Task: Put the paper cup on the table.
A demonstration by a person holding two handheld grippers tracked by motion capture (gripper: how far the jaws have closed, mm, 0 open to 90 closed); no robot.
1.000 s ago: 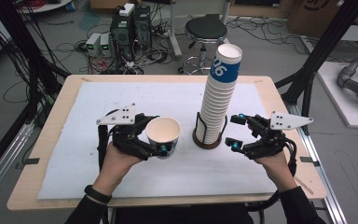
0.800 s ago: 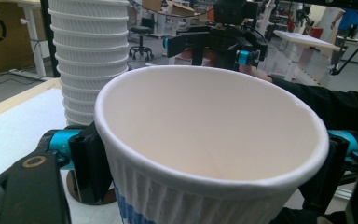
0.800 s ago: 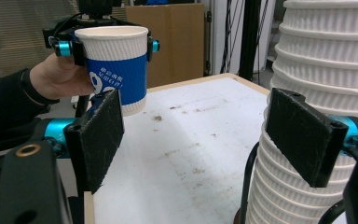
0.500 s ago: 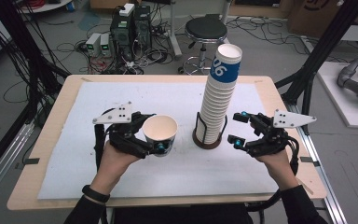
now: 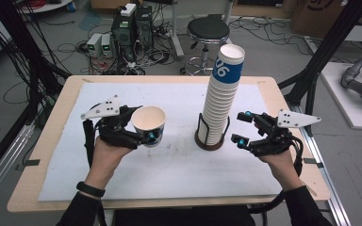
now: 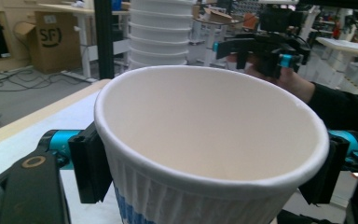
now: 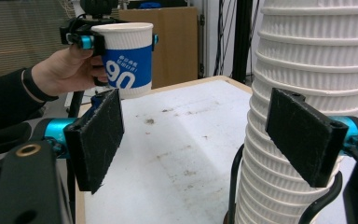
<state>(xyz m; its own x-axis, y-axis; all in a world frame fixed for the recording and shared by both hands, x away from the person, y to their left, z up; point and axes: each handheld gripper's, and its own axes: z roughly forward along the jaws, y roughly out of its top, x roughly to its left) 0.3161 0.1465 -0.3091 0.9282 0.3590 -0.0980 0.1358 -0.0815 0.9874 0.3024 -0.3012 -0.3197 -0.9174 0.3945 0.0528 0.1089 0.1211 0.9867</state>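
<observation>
Left tool [image 5: 143, 129] grips a paper cup [image 5: 148, 123] — right tool [image 5: 244, 127] gapes beside the stack [image 5: 219, 101].

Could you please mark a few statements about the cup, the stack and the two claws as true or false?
1. The left claw is shut on a single paper cup. True.
2. That cup lies on its side on the table. False: it is upright with its mouth up, held off the table.
3. The right claw grips the cup stack. False: its jaws are open, empty, beside the stack.
4. The stack stands in a dark holder. True.
5. The held cup is full of liquid. False: its inside is empty.
</observation>
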